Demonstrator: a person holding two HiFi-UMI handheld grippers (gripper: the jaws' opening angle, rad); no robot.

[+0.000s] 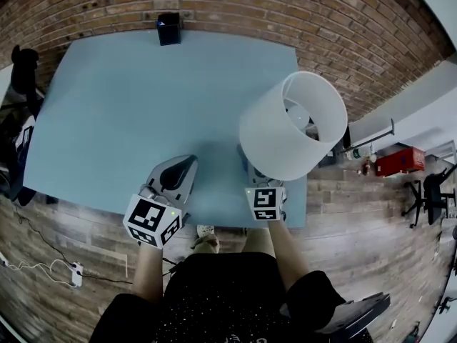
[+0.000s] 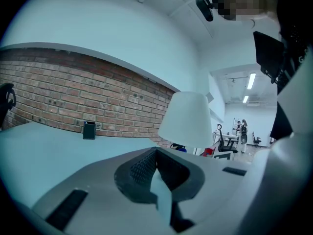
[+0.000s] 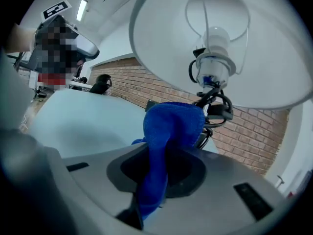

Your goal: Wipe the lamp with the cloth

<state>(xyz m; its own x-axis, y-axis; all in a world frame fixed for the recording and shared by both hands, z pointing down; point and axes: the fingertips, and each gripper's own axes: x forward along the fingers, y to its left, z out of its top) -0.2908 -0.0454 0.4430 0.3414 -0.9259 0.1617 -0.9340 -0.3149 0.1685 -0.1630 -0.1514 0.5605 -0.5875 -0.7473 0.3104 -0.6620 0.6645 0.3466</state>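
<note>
A lamp with a white drum shade stands at the table's near right corner. In the right gripper view I look up into the shade at its bulb and black cord. My right gripper is shut on a blue cloth, which bulges out of the jaws just below the socket. From the head view the right gripper sits under the shade's near edge. My left gripper rests shut and holds nothing, to the left of the lamp; its own view shows the shade ahead to the right.
The light blue table runs back to a brick wall. A small black box stands at its far edge. A black chair is at the left, and a red box lies on the floor at the right.
</note>
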